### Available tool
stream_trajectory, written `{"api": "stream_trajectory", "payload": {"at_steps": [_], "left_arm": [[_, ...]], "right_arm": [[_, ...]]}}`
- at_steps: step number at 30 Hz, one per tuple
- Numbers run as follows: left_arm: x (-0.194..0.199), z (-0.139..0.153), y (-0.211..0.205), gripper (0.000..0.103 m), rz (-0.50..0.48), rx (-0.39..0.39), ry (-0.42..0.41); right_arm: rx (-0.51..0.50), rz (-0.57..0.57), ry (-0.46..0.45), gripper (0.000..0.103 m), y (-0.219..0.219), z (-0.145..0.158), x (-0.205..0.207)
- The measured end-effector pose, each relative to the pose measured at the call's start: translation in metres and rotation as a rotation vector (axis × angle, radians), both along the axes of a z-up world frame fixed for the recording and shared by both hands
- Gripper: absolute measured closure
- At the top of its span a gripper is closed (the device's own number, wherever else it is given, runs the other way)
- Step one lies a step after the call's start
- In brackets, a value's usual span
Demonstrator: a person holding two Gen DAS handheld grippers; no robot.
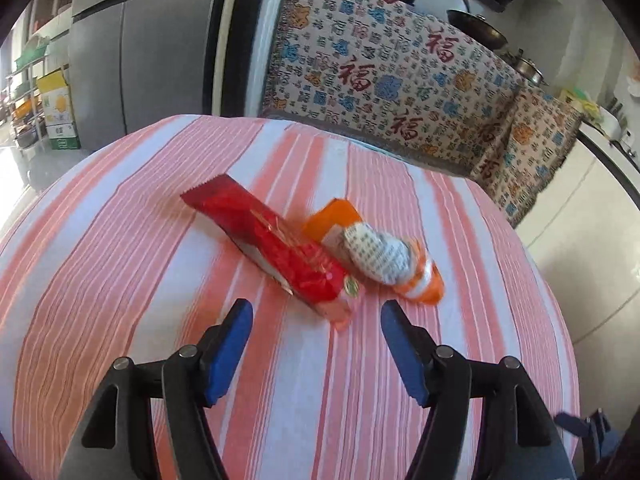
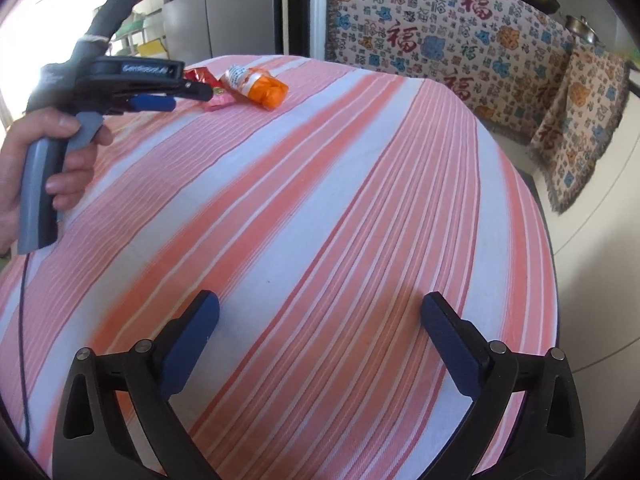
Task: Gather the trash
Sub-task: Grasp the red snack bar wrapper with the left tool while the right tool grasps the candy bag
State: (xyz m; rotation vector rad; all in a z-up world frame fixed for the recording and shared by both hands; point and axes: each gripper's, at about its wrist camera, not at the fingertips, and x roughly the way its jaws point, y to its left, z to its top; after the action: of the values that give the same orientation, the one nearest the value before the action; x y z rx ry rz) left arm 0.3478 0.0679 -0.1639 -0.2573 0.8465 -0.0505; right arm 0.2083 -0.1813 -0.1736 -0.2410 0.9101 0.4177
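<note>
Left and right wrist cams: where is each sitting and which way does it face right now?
Left wrist: just above the striped tablecloth, facing the red wrapper and orange wrapper; left gripper open.
Right wrist: farther back, facing across the table; right gripper open, the person's left hand visible.
Shared: both wrappers, tablecloth, patterned blanket.

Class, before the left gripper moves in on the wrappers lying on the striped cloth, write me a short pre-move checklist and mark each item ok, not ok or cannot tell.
1. Left gripper open wide enough for a wrapper: ok.
2. Red wrapper just ahead of its fingertips, nothing between: ok.
3. Orange wrapper apart from the red one: not ok, they touch or overlap.
4. Right gripper open, empty and well away from the wrappers: ok.
5. Striped cloth flat around the wrappers: ok.
6. Bin ready for the trash: cannot tell, none in view.
</note>
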Motion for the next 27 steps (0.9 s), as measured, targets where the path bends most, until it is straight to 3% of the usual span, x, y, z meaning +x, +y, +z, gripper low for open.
{"api": "stream_trajectory", "payload": {"at_steps": [3,7,9,11,18,25,26,27], "left_arm": [[0.029,-0.01,0.003,0.035,0.074,-0.006,0.047],[0.033,-0.011,0.001,0.036,0.058,0.038,0.042],[0.025,-0.012,0.003,0.067,0.019,0.059,0.029],[0.017,-0.012,0.008,0.078,-0.043,0.074,0.026],[-0.023,-0.006,0.026,0.078,-0.332,0.171,0.056],[-0.06,-0.002,0.032,0.076,-0.534,0.181,0.103],[-0.064,-0.002,0.029,0.071,-0.54,0.192,0.097],[-0.065,-0.003,0.026,0.058,-0.537,0.203,0.091]], "right_arm": [[0.001,-0.002,-0.003,0.001,0.0,0.0,0.0],[-0.001,0.008,0.008,0.001,0.001,0.0,0.0],[-0.012,0.031,0.017,0.0,0.005,0.001,0.006],[-0.023,0.051,0.023,0.001,0.011,0.003,0.02],[0.006,0.148,0.064,0.003,0.061,-0.004,0.1],[-0.072,0.312,-0.026,0.004,0.141,0.002,0.146],[-0.072,0.326,-0.031,0.004,0.149,0.002,0.15],[-0.066,0.336,-0.032,0.004,0.156,0.002,0.154]]}}
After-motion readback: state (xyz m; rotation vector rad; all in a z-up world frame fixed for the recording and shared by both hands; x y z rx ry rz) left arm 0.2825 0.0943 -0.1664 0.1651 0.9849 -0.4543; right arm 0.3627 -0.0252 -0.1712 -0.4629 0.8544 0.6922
